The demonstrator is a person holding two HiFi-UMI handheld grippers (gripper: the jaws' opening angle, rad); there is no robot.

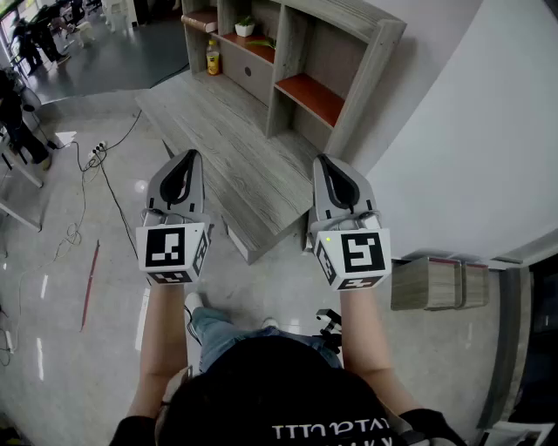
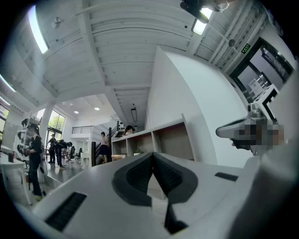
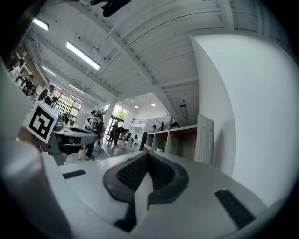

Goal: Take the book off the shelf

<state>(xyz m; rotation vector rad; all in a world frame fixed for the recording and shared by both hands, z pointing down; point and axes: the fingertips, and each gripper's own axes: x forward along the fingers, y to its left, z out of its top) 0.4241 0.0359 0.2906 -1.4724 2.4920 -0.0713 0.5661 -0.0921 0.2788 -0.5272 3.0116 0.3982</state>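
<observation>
A grey wooden shelf unit (image 1: 288, 61) with orange boards stands on a low wooden platform (image 1: 227, 148) ahead of me. A flat brownish thing (image 1: 200, 19) lies in its far left compartment; I cannot tell whether it is the book. My left gripper (image 1: 185, 159) and right gripper (image 1: 330, 164) are held side by side above the platform's near end, well short of the shelves. Both are shut with nothing between the pads. In the left gripper view the shut gripper (image 2: 153, 156) points at the shelf unit (image 2: 154, 140). The right gripper (image 3: 147, 154) points toward the same shelves (image 3: 180, 140).
A yellow bottle (image 1: 212, 57) and a small potted plant (image 1: 245, 27) stand on the shelves. A white wall (image 1: 471, 131) runs along the right, with a wooden box (image 1: 436, 283) at its foot. Cables (image 1: 96, 165) and a red stick (image 1: 90, 283) lie on the floor at left. People (image 1: 26, 43) stand far off.
</observation>
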